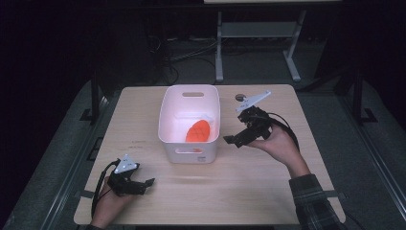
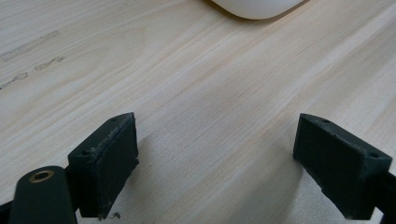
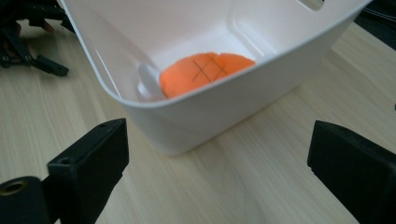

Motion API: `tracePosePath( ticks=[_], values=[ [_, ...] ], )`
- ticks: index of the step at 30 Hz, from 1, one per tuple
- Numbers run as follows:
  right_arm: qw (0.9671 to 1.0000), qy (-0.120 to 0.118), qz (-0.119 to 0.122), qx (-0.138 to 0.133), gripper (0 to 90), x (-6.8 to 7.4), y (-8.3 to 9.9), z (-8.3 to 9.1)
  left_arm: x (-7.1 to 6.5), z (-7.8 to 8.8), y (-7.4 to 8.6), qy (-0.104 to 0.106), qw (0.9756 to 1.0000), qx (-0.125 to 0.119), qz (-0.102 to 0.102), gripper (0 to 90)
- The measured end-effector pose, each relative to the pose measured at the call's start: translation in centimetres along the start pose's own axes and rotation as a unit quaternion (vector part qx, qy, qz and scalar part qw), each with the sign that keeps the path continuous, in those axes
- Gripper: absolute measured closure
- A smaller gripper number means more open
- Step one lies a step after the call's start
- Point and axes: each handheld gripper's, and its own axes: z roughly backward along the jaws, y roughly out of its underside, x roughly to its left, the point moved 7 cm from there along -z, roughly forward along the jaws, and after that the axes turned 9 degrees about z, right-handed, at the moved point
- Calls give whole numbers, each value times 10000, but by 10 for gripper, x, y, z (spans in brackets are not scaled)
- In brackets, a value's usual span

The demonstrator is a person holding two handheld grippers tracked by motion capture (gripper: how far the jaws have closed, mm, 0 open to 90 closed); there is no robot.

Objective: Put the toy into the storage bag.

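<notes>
Left gripper (image 1: 149, 182), near left: matte black body topped by a grey three-cornered plate (image 1: 127, 164), with a black cable (image 1: 99, 188) looping from its rear. Right gripper (image 1: 229, 140), right of centre: the same black frame, grey plate (image 1: 253, 99) and trailing black cable (image 1: 282, 123); the arm behind it wears a dark plaid sleeve (image 1: 313, 201). Fingers (image 2: 108, 163) are blocky black pads with scuffed edges, small screw holes and a brass-ringed hole (image 2: 41, 176) at the base.
</notes>
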Motion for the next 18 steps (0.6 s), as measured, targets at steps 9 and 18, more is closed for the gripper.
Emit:
tracePosePath(
  ticks=[9, 18],
  values=[
    [9997, 125, -203, 20, 30, 3, 39, 3, 0, 0, 0, -3, 10000, 16, -21, 130],
    [9985, 307, -460, -42, 30, 10, 75, -1, 0, 0, 0, 0, 10000, 16, -19, 130]
  ],
)
